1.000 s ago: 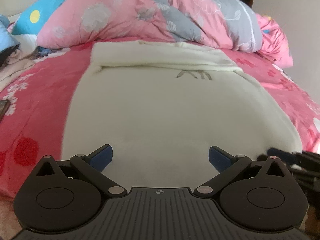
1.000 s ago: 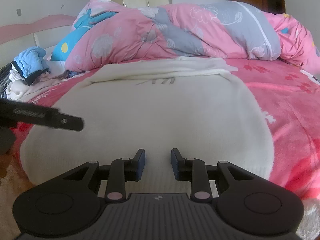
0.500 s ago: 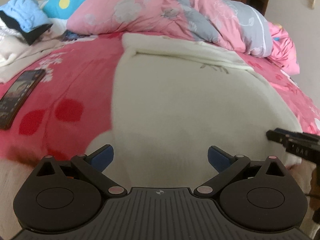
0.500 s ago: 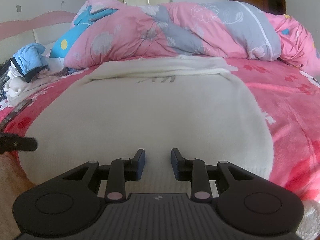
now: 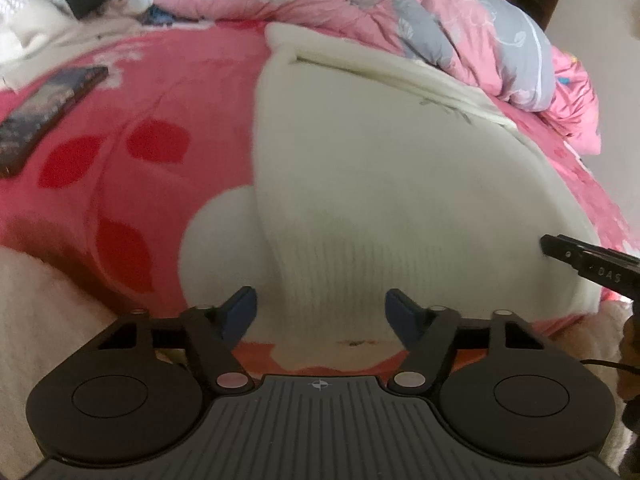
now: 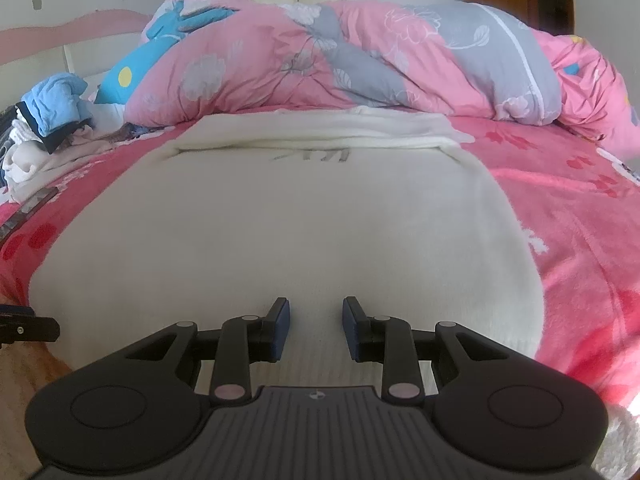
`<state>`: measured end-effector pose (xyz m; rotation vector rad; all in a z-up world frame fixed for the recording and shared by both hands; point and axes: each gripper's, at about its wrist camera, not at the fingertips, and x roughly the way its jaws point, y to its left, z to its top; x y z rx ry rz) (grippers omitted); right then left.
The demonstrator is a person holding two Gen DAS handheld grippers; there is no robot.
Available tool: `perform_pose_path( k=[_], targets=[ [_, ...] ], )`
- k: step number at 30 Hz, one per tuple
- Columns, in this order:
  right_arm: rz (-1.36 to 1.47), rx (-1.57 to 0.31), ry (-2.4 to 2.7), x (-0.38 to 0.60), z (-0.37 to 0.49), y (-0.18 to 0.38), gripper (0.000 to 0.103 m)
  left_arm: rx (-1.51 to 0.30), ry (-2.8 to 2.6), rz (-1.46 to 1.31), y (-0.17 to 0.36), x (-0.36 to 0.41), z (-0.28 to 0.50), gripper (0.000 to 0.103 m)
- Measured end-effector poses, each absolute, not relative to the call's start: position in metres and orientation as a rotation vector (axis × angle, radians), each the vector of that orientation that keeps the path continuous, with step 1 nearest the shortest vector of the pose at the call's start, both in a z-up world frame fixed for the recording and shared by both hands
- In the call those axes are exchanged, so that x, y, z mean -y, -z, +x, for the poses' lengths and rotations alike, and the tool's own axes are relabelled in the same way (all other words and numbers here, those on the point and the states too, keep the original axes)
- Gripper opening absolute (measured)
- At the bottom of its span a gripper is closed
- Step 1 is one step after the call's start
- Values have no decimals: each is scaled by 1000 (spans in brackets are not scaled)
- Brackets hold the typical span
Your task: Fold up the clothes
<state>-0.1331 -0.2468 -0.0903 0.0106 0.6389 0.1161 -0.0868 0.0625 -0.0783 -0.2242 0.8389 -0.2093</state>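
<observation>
A cream knit sweater (image 5: 392,168) (image 6: 288,232) lies spread flat on the pink bed, its sleeves folded across the far end. My left gripper (image 5: 322,312) is open over the near left corner of the ribbed hem, nothing between its blue pads. My right gripper (image 6: 316,326) hovers over the middle of the hem with a narrower gap, open and empty. In the left wrist view the tip of the right gripper (image 5: 576,258) pokes in at the right. The left gripper's tip (image 6: 24,326) shows at the left edge of the right wrist view.
A rolled pink and grey duvet (image 6: 360,60) lies behind the sweater. A dark phone (image 5: 44,116) rests on the pink blanket (image 5: 132,152) to the left. A heap of clothes (image 6: 48,120) sits at the far left. The bed's fluffy near edge (image 5: 44,296) runs below.
My left gripper has swung left, from the sweater's middle to its near left corner, bringing the phone into view. My right gripper has barely moved and stays open the same width.
</observation>
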Motion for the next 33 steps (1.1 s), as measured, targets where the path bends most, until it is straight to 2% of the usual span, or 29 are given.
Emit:
perform_pose_path(
  k=[6, 13, 16, 22, 33],
  targets=[
    [2, -642, -113, 246, -133, 90, 31, -856, 250, -283, 83, -68, -87, 50],
    [-2, -637, -116, 247, -133, 91, 31, -884, 244, -341, 86, -78, -86, 20],
    [-9, -635, -117, 246, -133, 91, 31, -892, 256, -406, 85, -86, -86, 10],
    [-71, -575, -168, 231, -146, 82, 31, -895, 300, -510, 76, -97, -89, 6],
    [-297, -426, -645, 143, -194, 78, 31, -901, 354, -712, 62, -116, -88, 5]
  ],
)
